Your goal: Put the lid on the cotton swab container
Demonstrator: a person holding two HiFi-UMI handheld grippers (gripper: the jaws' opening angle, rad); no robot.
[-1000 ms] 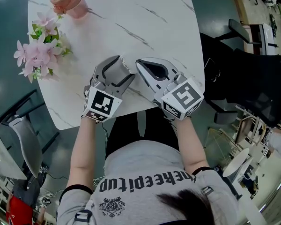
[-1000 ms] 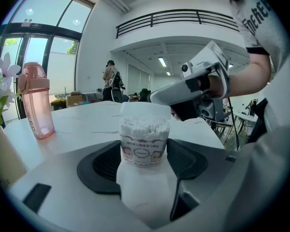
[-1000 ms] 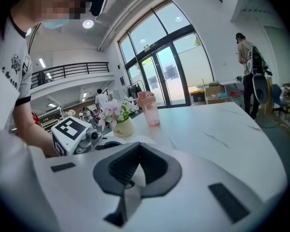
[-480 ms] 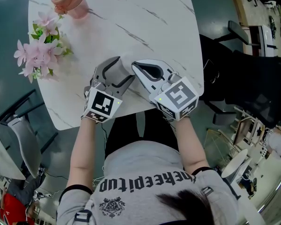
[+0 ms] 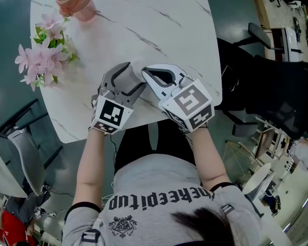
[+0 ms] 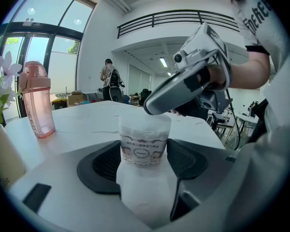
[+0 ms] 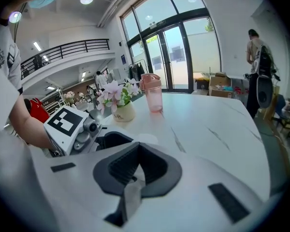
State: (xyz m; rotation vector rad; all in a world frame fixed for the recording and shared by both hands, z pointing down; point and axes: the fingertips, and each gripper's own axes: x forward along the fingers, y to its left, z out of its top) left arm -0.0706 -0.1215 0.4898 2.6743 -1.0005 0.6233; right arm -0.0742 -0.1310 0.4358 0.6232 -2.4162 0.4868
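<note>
Jaws of left gripper (image 5: 132,76): clamped on cotton swab container (image 6: 144,144), held upright on worktop (image 5: 159,19). Container well apart from pink bottle (image 5: 76,0), on the person's side of it and near the worktop's edge.

Jaws of right gripper (image 7: 137,163): drawn together, nothing seen between them. Tip resting on container top, where lid (image 6: 135,121) appears to sit. Cannot tell whether lid is fully seated.

Risks, as judged:
- Off-centre push from the slanted right tip could cock the lid to one side and leave it half on.
- Too hard a push could slide or tilt the container in the left jaws.
- A slip toward the side away from the pink bottle could send container or lid off the worktop.

Against the frame one second ago: right gripper shifted toward the container, marker cube turned and closer in, tip now over the top. Left gripper, container, pink bottle and flowers (image 5: 43,50) unchanged.
</note>
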